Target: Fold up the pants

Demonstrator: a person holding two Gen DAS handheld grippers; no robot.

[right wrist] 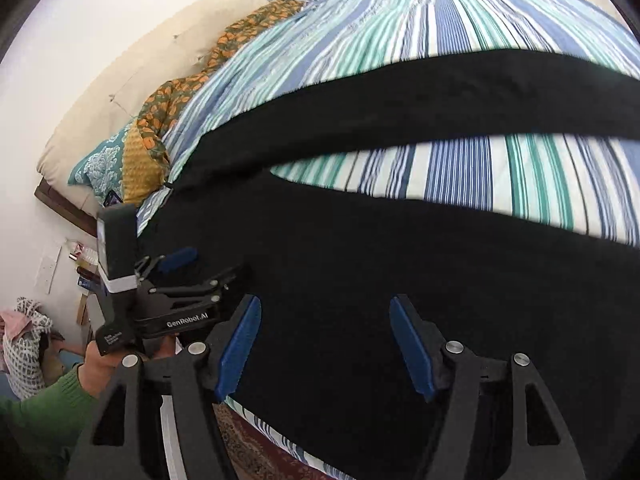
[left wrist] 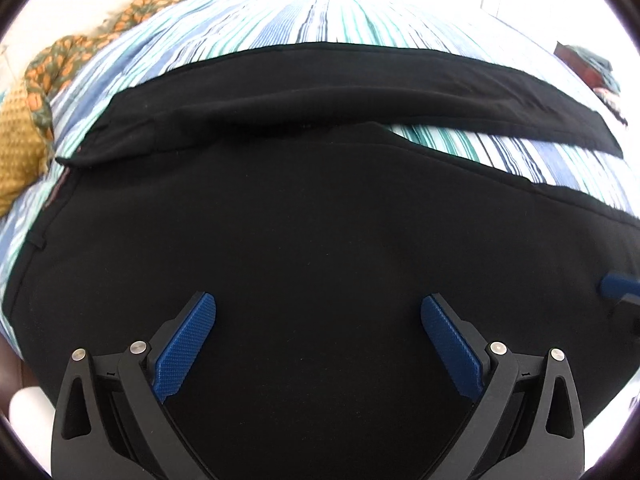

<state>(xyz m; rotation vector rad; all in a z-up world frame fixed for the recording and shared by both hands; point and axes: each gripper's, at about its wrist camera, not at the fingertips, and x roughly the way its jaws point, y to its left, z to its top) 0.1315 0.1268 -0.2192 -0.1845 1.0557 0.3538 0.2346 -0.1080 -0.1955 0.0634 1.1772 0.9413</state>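
Observation:
Black pants (left wrist: pixel 320 220) lie flat on a striped bedsheet (left wrist: pixel 304 12), waist at the left, legs running to the right. The far leg (left wrist: pixel 360 92) splits away from the near one, with a wedge of sheet between them. My left gripper (left wrist: pixel 318 306) hovers open over the seat of the pants, nothing between its blue pads. My right gripper (right wrist: pixel 324 304) is also open, above the near leg (right wrist: pixel 400 260) by the bed's front edge. In the right wrist view my left gripper (right wrist: pixel 200 268) sits to the left, over the waist end. One blue finger (left wrist: pixel 616 285) of the right gripper shows at the left wrist view's right edge.
An orange-patterned blanket (right wrist: pixel 188 92), a yellow cushion (right wrist: pixel 142 168) and a teal pillow (right wrist: pixel 100 164) pile up at the bed's left end. A hand in a green sleeve (right wrist: pixel 44 412) holds the left gripper. A rug (right wrist: pixel 248 452) lies on the floor below the bed edge.

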